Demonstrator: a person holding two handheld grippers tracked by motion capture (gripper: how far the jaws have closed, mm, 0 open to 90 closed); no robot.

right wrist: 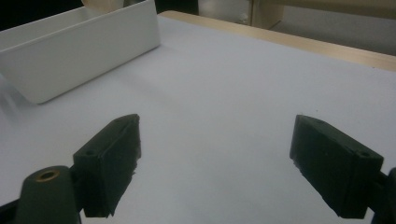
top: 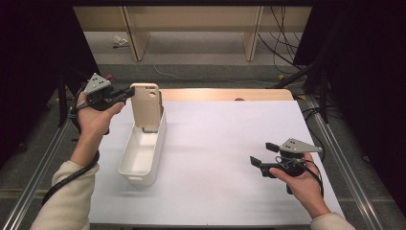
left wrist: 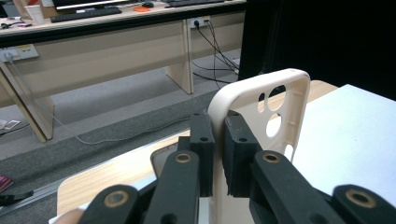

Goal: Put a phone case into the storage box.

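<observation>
A cream phone case (top: 146,105) with camera cut-outs stands upright over the far end of a white oblong bin (top: 142,150) at the table's left. My left gripper (top: 128,93) is shut on the case's upper left edge. In the left gripper view the two black pads (left wrist: 232,156) pinch the rim of the case (left wrist: 261,100) between them. My right gripper (top: 264,155) rests low at the right of the table, jaws wide apart. In the right gripper view its jaws (right wrist: 215,163) frame bare white surface, with the bin (right wrist: 79,51) farther off.
A white sheet (top: 225,143) covers the table, with a wooden edge (top: 225,94) showing at the back. Metal rails (top: 38,167) run along both sides. Beyond the table are desk legs (top: 136,33) and loose cables (top: 282,43) on the floor.
</observation>
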